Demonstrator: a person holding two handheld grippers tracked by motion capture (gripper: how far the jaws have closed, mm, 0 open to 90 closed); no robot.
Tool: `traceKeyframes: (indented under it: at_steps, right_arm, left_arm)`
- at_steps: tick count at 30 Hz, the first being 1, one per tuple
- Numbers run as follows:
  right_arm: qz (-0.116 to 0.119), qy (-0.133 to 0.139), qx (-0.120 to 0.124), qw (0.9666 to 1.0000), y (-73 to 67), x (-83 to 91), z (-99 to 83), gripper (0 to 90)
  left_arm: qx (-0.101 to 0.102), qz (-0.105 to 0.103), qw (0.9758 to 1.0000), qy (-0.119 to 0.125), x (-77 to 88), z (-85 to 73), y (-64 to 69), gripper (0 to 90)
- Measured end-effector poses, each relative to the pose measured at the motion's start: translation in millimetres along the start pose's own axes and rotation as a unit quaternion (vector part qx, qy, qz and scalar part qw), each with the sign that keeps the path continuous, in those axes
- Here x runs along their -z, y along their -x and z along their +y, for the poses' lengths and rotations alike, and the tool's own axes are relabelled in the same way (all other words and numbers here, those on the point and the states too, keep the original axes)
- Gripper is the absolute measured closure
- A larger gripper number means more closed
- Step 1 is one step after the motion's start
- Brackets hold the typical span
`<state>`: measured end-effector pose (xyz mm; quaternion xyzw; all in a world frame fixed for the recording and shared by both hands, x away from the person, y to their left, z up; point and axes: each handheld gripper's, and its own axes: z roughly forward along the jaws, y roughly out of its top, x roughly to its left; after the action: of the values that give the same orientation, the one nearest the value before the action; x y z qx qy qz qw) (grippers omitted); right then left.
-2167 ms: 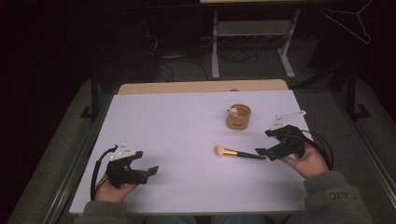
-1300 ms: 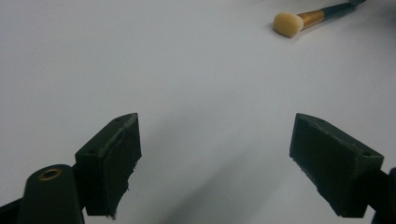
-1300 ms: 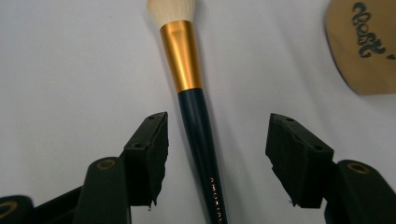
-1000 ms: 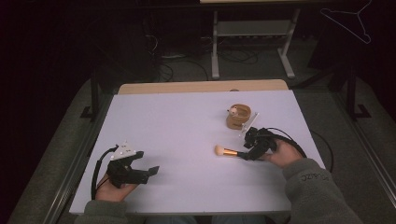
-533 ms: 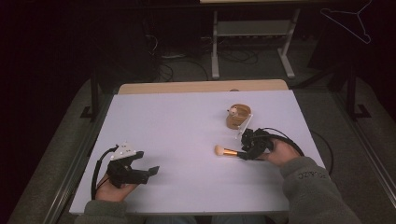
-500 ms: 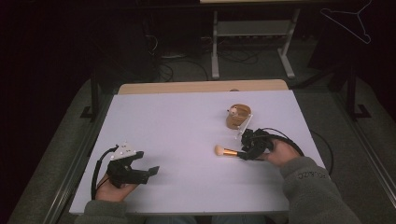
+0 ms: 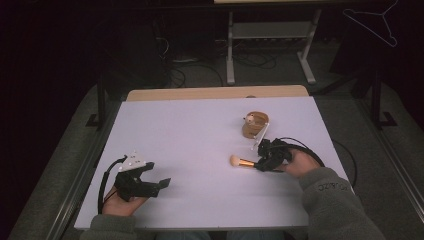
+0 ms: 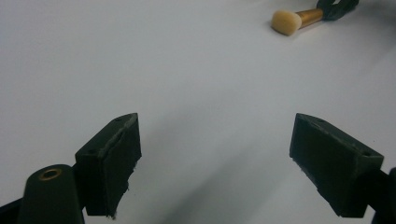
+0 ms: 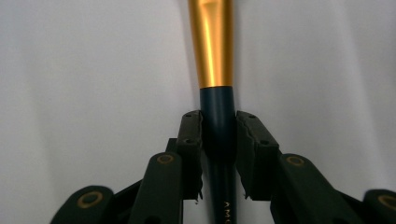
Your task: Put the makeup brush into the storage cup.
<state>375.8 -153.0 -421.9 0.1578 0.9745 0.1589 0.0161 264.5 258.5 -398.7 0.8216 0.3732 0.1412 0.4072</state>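
While its two black jaws press on either side of the dark blue handle of a makeup brush (image 9: 218, 93) with a gold metal ferrule and a cream tuft, the right gripper (image 7: 264, 162) sits low over the white tabletop (image 7: 190, 130) near its right edge, the brush lying flat with its tuft toward the middle. Just beyond it stands a small round wooden holder (image 7: 255, 124). Near the front left corner, the left gripper (image 7: 150, 184) rests with jaws spread wide apart, pinching nothing.
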Motion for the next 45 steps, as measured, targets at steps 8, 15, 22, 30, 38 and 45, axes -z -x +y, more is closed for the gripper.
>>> traceKeyframes:
  at_steps: [8,15,22,30,38,45]
  right_arm:
    - [0.007,0.003,-0.006,1.0000,2.7,0.1,-0.9,73.2]
    - [0.010,0.006,-0.012,0.9999,3.3,1.0,-2.0,73.4]
    - [0.021,0.041,-0.019,0.9987,1.5,6.9,-6.3,73.5]
    - [0.013,0.113,-0.033,0.9930,-4.2,21.5,-18.0,73.5]
    - [0.008,0.189,-0.043,0.9810,-23.7,42.1,-25.2,73.4]
    - [0.011,0.257,-0.045,0.9652,-42.3,59.1,-18.6,73.4]
  left_arm:
    - [0.000,-0.001,1.0000,0.000,-0.2,-0.3,-0.3,16.4]
    - [0.001,-0.001,1.0000,-0.001,-0.5,-0.4,-0.2,16.4]
    - [0.000,-0.003,1.0000,-0.002,-1.1,0.0,0.4,16.4]
    - [0.003,-0.012,0.9999,0.003,-4.6,2.7,2.9,16.4]
    - [-0.006,-0.045,0.9988,0.020,-6.8,20.2,14.1,19.0]
    - [-0.016,-0.080,0.9962,0.031,-17.1,43.2,28.7,23.0]
